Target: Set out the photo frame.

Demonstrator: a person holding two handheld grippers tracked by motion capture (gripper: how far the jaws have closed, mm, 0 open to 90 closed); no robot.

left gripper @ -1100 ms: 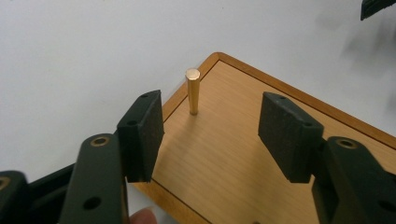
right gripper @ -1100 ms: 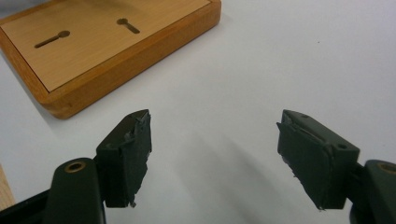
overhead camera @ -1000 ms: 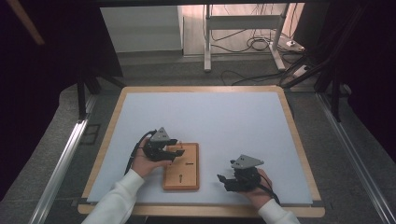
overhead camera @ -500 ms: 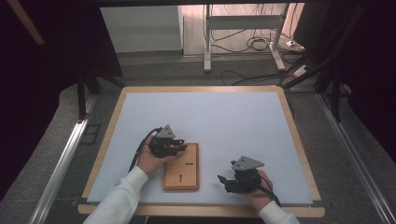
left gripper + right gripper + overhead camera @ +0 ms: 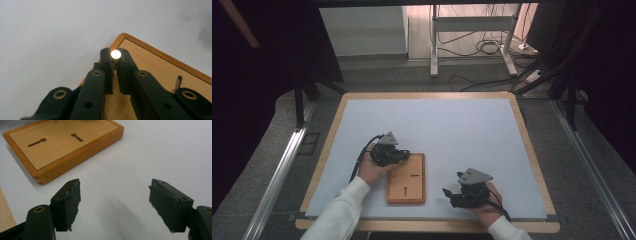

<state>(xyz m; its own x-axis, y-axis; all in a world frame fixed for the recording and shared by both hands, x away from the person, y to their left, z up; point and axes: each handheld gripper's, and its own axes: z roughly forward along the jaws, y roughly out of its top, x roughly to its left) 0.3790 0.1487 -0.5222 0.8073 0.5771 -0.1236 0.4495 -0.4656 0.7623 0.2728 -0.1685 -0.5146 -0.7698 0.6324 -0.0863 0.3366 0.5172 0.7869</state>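
A flat wooden board [image 5: 406,191] with keyhole slots [image 5: 37,142] lies on the white table. At its far left corner sits my left gripper [image 5: 404,156]. Its jaws have just been closing and now pinch a small metal pin with a shiny round head [image 5: 115,54], which stands upright at the board's corner [image 5: 155,62]. Another slot [image 5: 178,82] shows further along the board. My right gripper [image 5: 449,194] rests on the table to the right of the board. Its jaws stand wide open [image 5: 115,205] with nothing between them, pointing toward the board [image 5: 57,150].
The white mat [image 5: 437,125] spreads bare behind the board, framed by the table's wooden rim [image 5: 532,150]. Beyond the table are a metal stand [image 5: 472,30] and cables on the floor [image 5: 492,47].
My left hand has shifted slightly at the board's far left corner. The right hand and its gripper have stayed where they were.
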